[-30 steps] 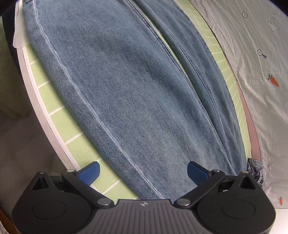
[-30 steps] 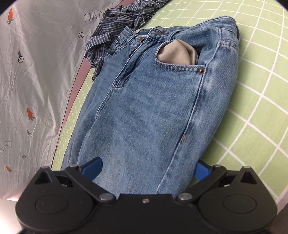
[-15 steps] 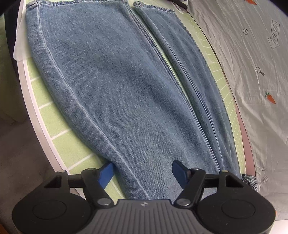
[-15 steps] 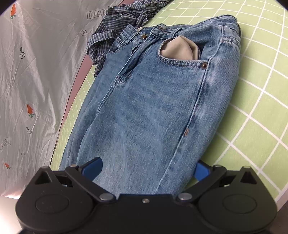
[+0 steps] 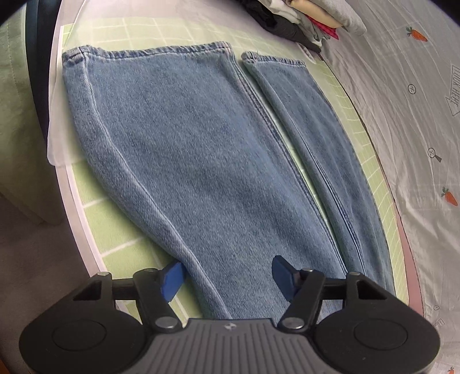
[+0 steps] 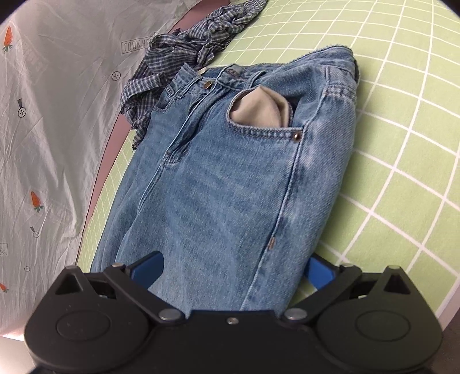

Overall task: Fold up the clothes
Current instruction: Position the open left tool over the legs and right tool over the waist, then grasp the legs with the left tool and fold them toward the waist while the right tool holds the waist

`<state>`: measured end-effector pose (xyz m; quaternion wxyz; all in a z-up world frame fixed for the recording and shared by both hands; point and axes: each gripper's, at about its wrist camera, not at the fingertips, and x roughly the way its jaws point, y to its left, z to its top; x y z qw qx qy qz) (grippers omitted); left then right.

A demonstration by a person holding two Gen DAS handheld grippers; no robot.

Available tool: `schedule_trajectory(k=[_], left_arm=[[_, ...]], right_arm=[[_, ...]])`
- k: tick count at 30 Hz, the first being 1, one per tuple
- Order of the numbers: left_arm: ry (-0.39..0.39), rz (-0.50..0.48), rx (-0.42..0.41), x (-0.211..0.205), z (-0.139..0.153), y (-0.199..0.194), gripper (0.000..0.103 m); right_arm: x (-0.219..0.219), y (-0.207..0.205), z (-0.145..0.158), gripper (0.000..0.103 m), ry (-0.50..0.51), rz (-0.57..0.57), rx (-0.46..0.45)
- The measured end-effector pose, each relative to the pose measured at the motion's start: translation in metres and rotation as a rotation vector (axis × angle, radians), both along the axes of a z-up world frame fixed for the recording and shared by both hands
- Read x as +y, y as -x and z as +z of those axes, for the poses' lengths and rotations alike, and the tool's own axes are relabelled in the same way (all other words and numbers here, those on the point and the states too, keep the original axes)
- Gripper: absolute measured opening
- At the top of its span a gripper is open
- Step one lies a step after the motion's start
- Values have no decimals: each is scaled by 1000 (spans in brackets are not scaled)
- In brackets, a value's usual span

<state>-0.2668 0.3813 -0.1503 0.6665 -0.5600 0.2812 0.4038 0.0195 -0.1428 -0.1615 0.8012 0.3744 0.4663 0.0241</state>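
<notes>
Blue jeans lie flat on a green grid mat (image 5: 115,31). The left wrist view shows both legs (image 5: 187,149) running up to their hems, the narrower far leg (image 5: 316,138) beside the wide one. My left gripper (image 5: 227,276) hovers low over the wide leg, its jaws partly apart across the leg's left seam, and no cloth is bunched between the pads. In the right wrist view the waist end (image 6: 230,172) lies with the fly at left and a beige pocket lining (image 6: 258,110) turned out. My right gripper (image 6: 233,270) is open wide, straddling the denim.
A crumpled checked shirt (image 6: 187,54) lies beyond the waistband at the mat's edge. A stack of folded clothes (image 5: 302,17) sits past the hems. A grey sheet with carrot prints (image 5: 417,115) borders the mat. The table's white rim (image 5: 57,129) is at left.
My left gripper's jaws have narrowed, and it has drawn back along the legs, so both hems and the clothes stack now show. The right view shifted only slightly.
</notes>
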Motion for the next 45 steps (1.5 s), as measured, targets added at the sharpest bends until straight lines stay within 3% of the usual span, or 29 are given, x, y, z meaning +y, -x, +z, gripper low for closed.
schedule_trajectory(k=[3, 5, 7, 10, 12, 13, 14, 18, 24, 32, 38, 45], left_arm=[[6, 30, -7, 7, -2, 3, 53], [10, 49, -8, 12, -5, 4, 44], [21, 60, -19, 15, -7, 6, 41], [44, 92, -44, 20, -10, 12, 39], [56, 109, -42, 21, -12, 16, 25], [62, 114, -34, 21, -13, 18, 9], [67, 119, -26, 21, -14, 20, 7], [70, 121, -11, 23, -16, 23, 5], [-14, 53, 75, 13, 7, 26, 5], [-272, -13, 80, -3, 93, 38, 5], [-416, -59, 103, -5, 118, -6, 5], [-491, -95, 60, 5, 136, -55, 5]], right_arm=[[-9, -5, 1, 95, 26, -50, 13], [-13, -11, 3, 69, 48, -75, 31], [-16, -14, 0, 56, 33, -106, 47], [-22, -13, -5, 49, -16, -146, 51], [-26, -12, -7, 43, -47, -167, 49], [-27, -11, -9, 30, -54, -178, 49], [-29, -9, -11, 16, -72, -193, 48], [-36, 0, -17, 13, -140, -239, 42], [-41, 16, 4, 9, -98, -233, 15], [-50, 59, 54, 6, -34, -176, -8], [-37, 50, 71, 6, -4, -131, -74], [-24, 23, 101, 6, -21, -118, -214]])
